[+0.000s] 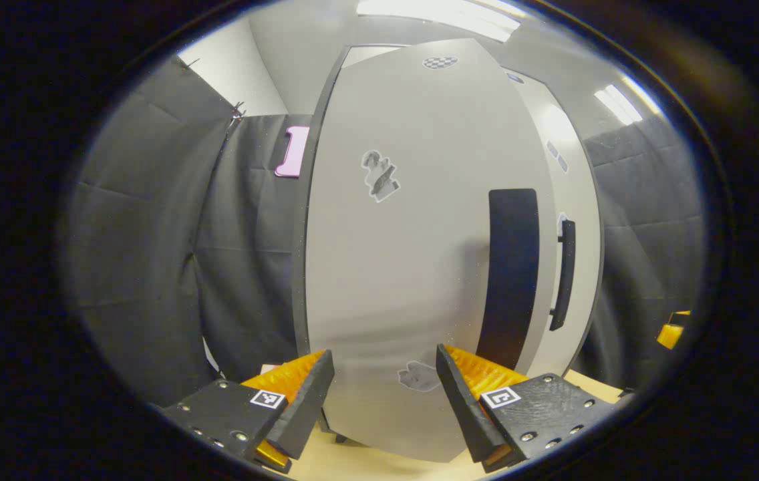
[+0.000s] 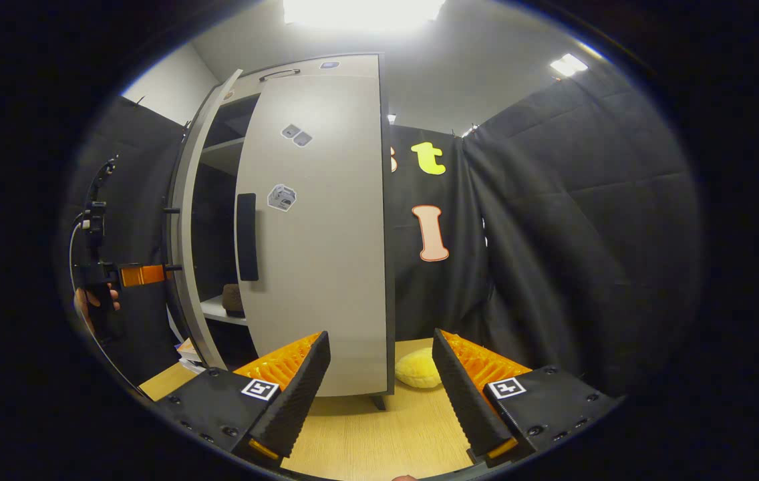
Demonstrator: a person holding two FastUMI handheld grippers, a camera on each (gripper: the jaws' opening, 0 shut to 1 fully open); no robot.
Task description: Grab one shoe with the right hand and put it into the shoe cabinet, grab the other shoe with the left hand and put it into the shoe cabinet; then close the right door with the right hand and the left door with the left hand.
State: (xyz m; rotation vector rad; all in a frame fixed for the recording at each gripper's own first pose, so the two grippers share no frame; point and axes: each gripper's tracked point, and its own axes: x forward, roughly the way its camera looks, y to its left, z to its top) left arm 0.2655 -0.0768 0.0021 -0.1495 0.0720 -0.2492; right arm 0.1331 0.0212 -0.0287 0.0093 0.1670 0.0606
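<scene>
Left gripper view shows your left gripper [image 1: 385, 391] with fingers spread and nothing between them, close in front of the tall grey cabinet's left door [image 1: 406, 254], which stands ajar beside the shut right door [image 1: 570, 220] with its black bar handle [image 1: 563, 274]. Right gripper view shows your right gripper [image 2: 381, 381] likewise parted and empty above the pale wooden table [image 2: 379, 434]. Beyond it, a dark shoe [image 2: 233, 300] rests on a lower shelf inside; a yellow plush lump [image 2: 418, 369] lies by the cabinet foot.
</scene>
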